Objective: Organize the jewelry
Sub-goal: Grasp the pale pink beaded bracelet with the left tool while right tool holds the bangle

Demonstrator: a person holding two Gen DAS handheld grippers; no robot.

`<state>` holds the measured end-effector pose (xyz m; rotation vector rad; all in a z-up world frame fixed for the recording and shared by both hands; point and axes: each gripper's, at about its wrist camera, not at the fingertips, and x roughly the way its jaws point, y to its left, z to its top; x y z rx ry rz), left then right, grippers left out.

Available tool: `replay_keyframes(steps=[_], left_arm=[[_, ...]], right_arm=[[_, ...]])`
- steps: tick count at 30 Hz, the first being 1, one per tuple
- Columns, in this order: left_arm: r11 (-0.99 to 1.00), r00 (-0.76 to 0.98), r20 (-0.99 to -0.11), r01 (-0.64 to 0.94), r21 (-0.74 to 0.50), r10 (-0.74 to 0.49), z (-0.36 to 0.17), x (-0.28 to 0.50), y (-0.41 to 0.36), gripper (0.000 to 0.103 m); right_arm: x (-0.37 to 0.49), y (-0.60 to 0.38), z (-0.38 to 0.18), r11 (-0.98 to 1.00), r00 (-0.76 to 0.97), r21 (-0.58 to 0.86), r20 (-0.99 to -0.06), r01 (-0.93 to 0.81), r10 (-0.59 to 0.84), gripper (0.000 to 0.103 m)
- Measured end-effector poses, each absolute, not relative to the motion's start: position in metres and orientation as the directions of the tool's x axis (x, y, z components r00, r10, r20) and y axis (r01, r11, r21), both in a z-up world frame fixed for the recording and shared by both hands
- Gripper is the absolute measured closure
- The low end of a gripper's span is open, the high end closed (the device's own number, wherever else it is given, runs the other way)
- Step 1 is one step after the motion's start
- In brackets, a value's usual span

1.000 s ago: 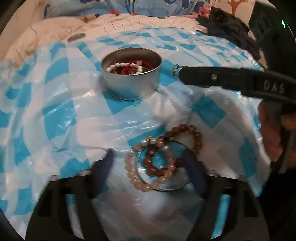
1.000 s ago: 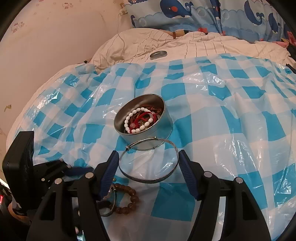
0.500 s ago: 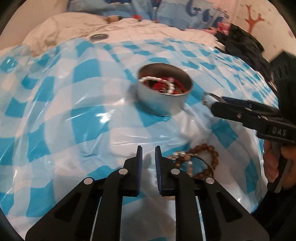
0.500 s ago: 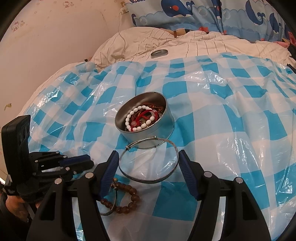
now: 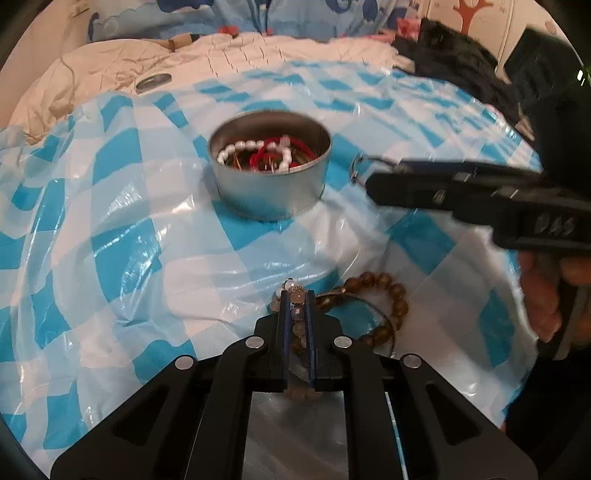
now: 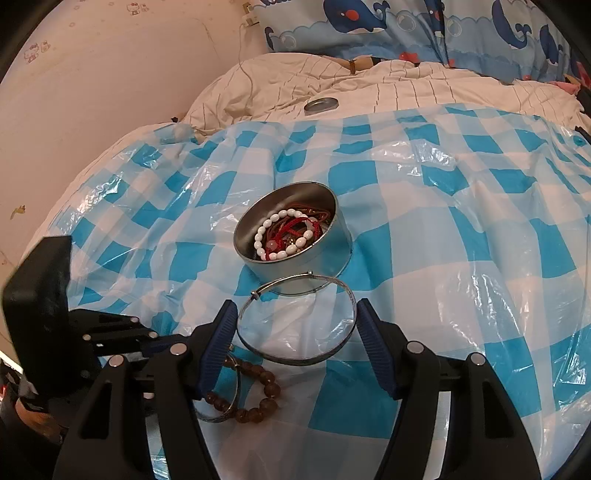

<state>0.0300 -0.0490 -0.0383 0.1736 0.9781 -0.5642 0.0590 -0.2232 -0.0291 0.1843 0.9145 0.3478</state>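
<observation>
Blue-padded, my left claw (image 5: 298, 306) is pinched nearly closed on a pale bead bracelet (image 5: 296, 320), whose beads run up the narrow slot between the pads. Just beside it, on the side away from the tin's left, a brown bead bracelet (image 5: 384, 306) lies on the checked plastic sheet (image 5: 110, 236), with a thin metal ring crossing it; I cannot tell whether that ring touches my pads.

My right claw (image 6: 297, 325) is spread wide, its two blue pads pressing the outer edges of a silver bangle (image 6: 295, 319) held level in front of the tin (image 6: 295, 240). The bangle's far edge, where its small clasp sits, overlaps the tin's near wall in the right view; I cannot tell whether they touch. Below that claw the same brown beads (image 6: 255, 398) rest on the sheet.

Beyond the bangle, the round metal tin stands upright on the sheet, holding a white bead bracelet (image 6: 284, 236) and red cord (image 6: 291, 230).

Farther behind the tin, a flat metal lid (image 6: 320, 105) lies on the cream quilt (image 6: 369, 88), and past that a whale-print pillow (image 6: 406, 26).
</observation>
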Motion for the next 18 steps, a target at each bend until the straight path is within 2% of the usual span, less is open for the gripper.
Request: replay_keyframes(steps=[8, 18], left_arm=[[0.874, 0.493, -0.762, 0.447, -0.193, -0.420, -0.014, 0.038, -0.024, 0.097], [0.906, 0.529, -0.775, 0.403, -0.130, -0.347, -0.015, 0.042, -0.029, 0.096]], right_arm=[[0.058, -0.219, -0.030, 0.929, 0.554, 0.294, -0.746, -0.224, 0.369, 0.039], [0.054, -0.205, -0.032, 0.928, 0.548, 0.264, -0.751, -0.262, 0.368, 0.039]])
